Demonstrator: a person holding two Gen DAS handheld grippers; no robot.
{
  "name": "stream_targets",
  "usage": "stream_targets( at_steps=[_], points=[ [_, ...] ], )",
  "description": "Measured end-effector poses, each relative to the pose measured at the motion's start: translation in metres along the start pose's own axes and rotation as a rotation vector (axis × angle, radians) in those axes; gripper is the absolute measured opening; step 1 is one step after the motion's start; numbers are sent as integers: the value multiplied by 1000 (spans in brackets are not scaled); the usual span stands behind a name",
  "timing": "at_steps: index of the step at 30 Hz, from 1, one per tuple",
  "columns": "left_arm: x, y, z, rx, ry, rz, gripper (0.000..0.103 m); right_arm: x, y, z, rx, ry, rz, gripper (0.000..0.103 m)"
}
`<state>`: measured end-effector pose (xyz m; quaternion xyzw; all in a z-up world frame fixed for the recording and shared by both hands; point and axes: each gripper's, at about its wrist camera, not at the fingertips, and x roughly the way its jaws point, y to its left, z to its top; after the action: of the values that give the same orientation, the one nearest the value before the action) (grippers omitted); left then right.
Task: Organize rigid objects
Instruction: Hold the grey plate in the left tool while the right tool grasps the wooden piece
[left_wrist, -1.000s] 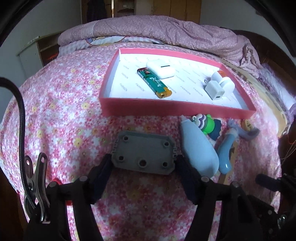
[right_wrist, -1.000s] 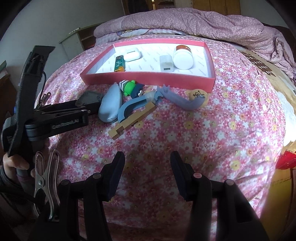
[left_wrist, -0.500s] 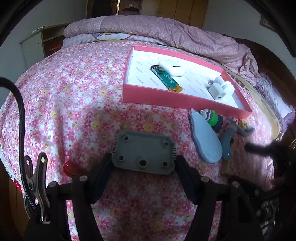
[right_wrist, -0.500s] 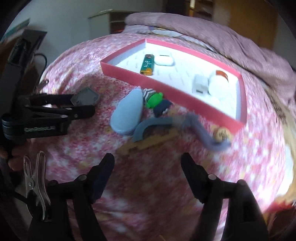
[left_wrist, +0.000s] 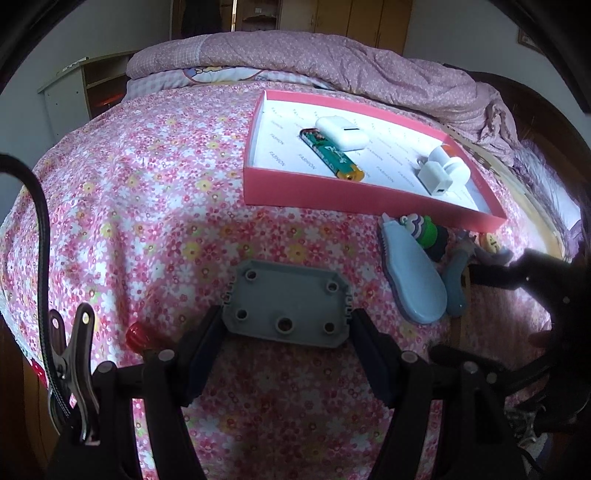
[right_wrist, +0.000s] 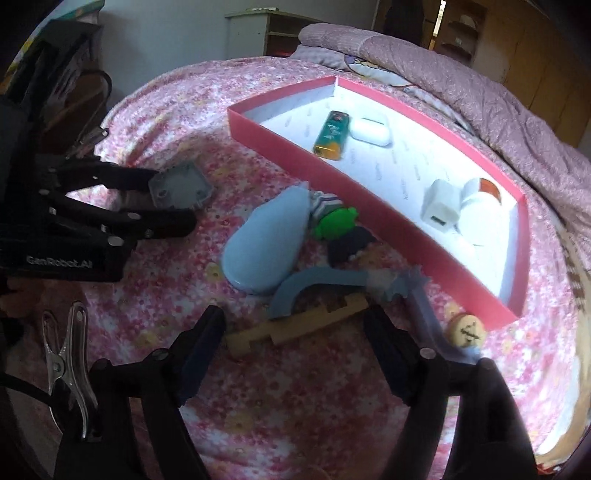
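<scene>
The grey plate (left_wrist: 286, 308) sits clamped between the jaws of our left gripper (left_wrist: 286, 354), low over the flowered bedspread (left_wrist: 147, 192) at about 6 o'clock in the left wrist view. It has not shifted in that grip over the last second, so the piece is still waiting to be carried to the pink tray (left_wrist: 354, 199), which lies farther off toward 1 o'clock.

What has changed is on our right. The right gripper (right_wrist: 295, 345) has rolled and drifted across the bed, and its jaws are opening, now wide, with nothing pressed between the pads. The wooden piece (right_wrist: 295, 325) lies just ahead of them at 12 o'clock, so we judge it the next thing to be picked up.

The right wrist view shows the loose pile plainly: beyond the wood, the blue curved tool (right_wrist: 314, 282), then the pale blue oval case (right_wrist: 264, 245) at 11 o'clock, the green figure (right_wrist: 338, 219), and a small round token (right_wrist: 467, 328) at 2 o'clock. It also shows the left gripper from the side, holding the plate. In the left wrist view the wood is almost hidden, but the tray's contents read clearly: lighter (left_wrist: 330, 155), white case (left_wrist: 343, 133), white plug (left_wrist: 436, 177).
</scene>
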<state>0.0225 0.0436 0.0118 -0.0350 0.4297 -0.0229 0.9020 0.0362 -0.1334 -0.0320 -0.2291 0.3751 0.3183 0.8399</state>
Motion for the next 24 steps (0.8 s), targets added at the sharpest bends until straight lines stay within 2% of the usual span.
stream_targets(
  at_steps=[3,7,10,15,19,21,23,24],
  points=[
    [0,0,0,1,0,3,72,0,3,1,-60,-6,3,79],
    [0,0,-1,2,-2,3,72,3,-2,3,-101,1,52,79],
    [0,0,-1,2,-1,4,72,4,-10,2,-87,-8,83,79],
    [0,-1,-2,5,-3,10,72,-1,-12,-5,-30,-16,72,79],
    [-1,-1,-2,-1,-5,3,72,-9,-16,-17,19,-32,43,64],
    [-1,-1,-2,-3,-7,3,72,-14,-22,-23,60,-38,33,55],
    [-2,-1,-3,-3,-7,4,72,-17,-28,-27,104,-43,25,40],
    [-2,-1,-3,-2,-7,6,72,-18,-32,-28,137,-47,19,36]
  ],
)
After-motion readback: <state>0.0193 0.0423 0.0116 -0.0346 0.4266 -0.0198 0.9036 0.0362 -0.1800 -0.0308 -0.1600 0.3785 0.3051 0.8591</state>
